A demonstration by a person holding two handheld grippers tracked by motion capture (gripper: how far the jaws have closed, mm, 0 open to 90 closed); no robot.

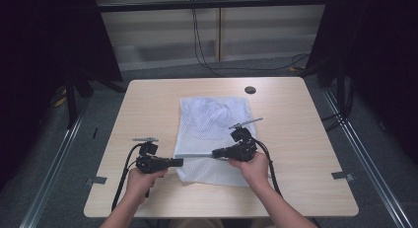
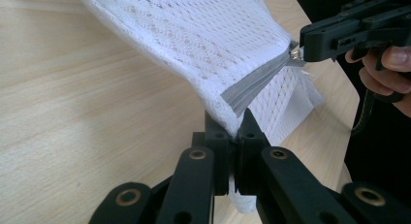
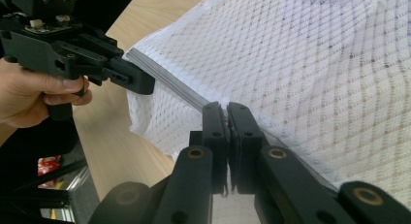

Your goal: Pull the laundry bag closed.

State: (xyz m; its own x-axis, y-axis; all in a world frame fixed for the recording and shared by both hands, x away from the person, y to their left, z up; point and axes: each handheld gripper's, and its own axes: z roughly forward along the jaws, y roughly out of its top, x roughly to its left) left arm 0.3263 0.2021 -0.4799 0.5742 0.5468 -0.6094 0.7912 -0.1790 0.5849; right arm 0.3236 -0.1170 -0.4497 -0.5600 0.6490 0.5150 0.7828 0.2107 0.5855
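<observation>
While both grippers pinch its grey zipper (image 2: pixel 257 86), the white mesh bag (image 1: pixel 214 114) sags.

Mesh bag (image 1: pixel 212 124) lies mid-bench (image 1: pixel 305 154), its near part lifted off the surface. Zipper (image 1: pixel 194 155) runs left-right across that near part. Left tool (image 1: pixel 178 162) at the zipper's left end, right tool (image 1: pixel 215 152) partway along it, tips facing each other. Round hole (image 1: pixel 250 90) in bench behind the bag.
</observation>
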